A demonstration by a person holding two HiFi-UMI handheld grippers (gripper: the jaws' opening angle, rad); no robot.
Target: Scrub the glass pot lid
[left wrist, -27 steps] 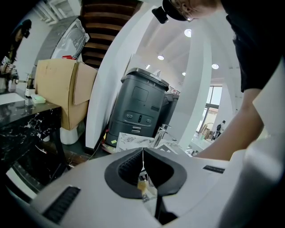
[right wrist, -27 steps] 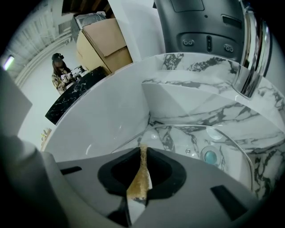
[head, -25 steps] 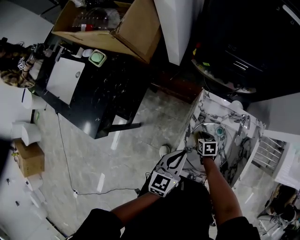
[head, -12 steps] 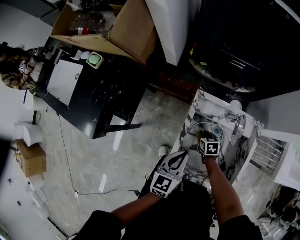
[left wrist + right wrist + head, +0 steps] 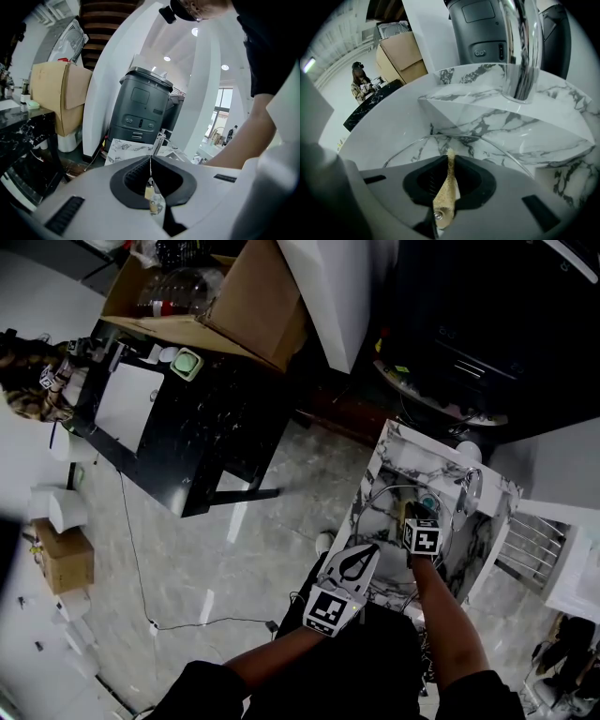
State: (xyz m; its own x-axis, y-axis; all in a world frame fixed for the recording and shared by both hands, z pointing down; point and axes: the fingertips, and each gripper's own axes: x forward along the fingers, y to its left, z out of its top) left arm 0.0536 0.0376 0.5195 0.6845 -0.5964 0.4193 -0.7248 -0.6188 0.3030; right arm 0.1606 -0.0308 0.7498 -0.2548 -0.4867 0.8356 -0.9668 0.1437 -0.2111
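The glass pot lid lies in the white marble sink; its thin metal rim arcs just ahead of the jaws in the right gripper view. My right gripper is over the lid, shut on a tan scrub pad that sticks out between its jaws. My left gripper hovers at the sink's near left edge, off the lid. It is shut with nothing between its jaws. The chrome faucet rises right behind the lid.
A dark grey machine stands beyond the sink. A black table with a cardboard box is at the far left, a person beside it. A cable runs over the tiled floor.
My right gripper has shifted a little rightward and deeper over the sink with the pad. The left gripper has stayed at the sink's edge, still shut.
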